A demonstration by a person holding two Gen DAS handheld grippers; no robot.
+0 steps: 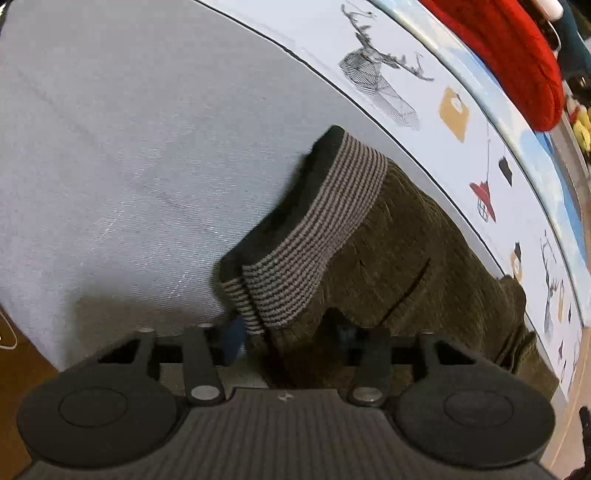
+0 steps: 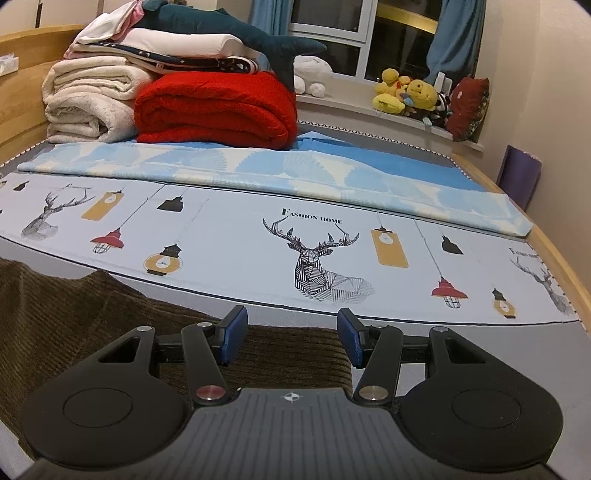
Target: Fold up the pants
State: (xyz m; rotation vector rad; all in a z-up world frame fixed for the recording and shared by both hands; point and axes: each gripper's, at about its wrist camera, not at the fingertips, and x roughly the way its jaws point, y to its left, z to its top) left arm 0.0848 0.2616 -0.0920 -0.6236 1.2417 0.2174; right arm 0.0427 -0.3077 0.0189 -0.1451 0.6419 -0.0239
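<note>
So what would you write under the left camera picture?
Left gripper holding brown pants by the striped waistband on a grey bed sheet.

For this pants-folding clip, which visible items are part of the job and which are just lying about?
Job: pants, left gripper clamping them, open right gripper.
Lying about: red blanket, cream blankets, plush shark, yellow plush toys.

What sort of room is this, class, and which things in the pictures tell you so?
Most likely a bedroom. The pants lie on a bed with a deer-print sheet; folded blankets are stacked at its far end, and plush toys sit on the windowsill.
</note>
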